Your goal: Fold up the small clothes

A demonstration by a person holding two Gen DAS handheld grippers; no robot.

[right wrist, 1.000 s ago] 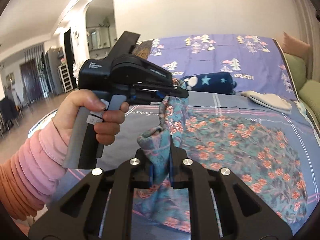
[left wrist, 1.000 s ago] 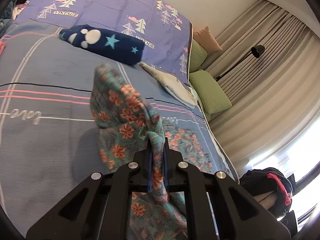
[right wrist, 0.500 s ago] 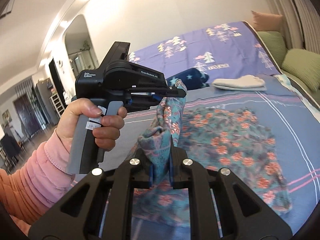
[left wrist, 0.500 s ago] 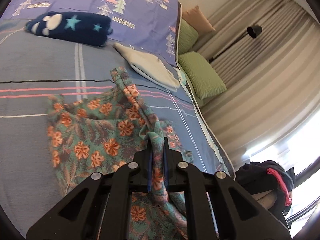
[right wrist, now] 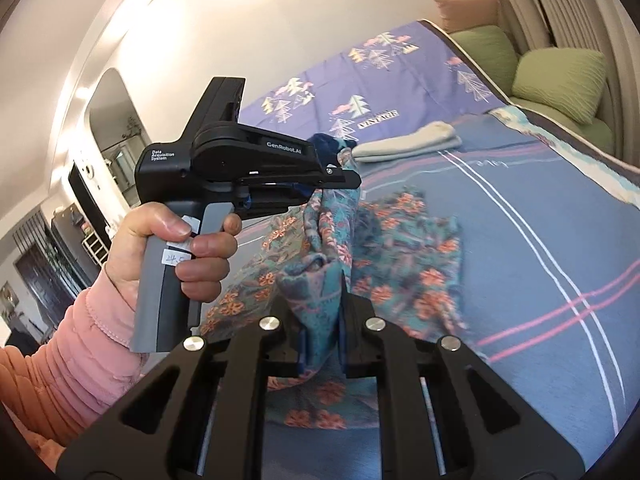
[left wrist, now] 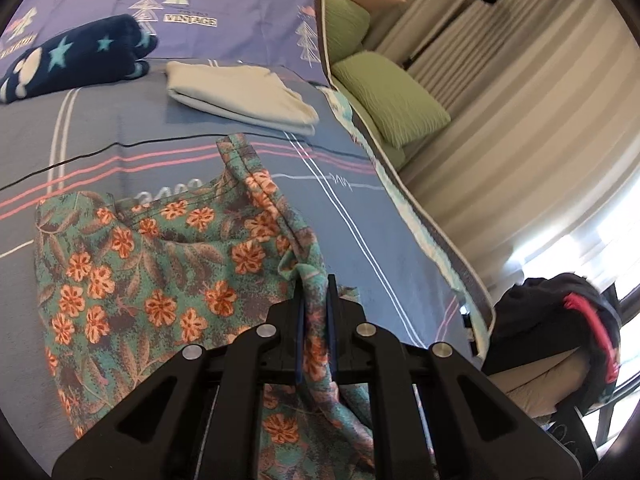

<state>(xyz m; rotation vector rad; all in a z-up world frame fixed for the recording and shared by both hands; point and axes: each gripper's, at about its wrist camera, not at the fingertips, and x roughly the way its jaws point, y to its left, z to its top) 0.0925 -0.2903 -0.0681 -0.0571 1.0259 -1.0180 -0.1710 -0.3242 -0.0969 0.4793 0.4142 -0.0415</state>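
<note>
Both grippers clamp the floral garment above the bed.

We see the left gripper (left wrist: 313,300) with its fingers closed on a bunched edge of the floral garment (left wrist: 160,264); the right gripper (right wrist: 320,304) pinches another fold of the same cloth. The rest of the garment lies spread on the striped bed (left wrist: 120,128), near a folded cream cloth (left wrist: 240,92) and a navy star blanket (left wrist: 76,56).

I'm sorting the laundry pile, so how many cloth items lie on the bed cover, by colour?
Floral teal garment: 1, clamped by the left gripper and the right gripper
Folded cream cloth: 1
Navy star-print bundle: 1
Total: 3
</note>
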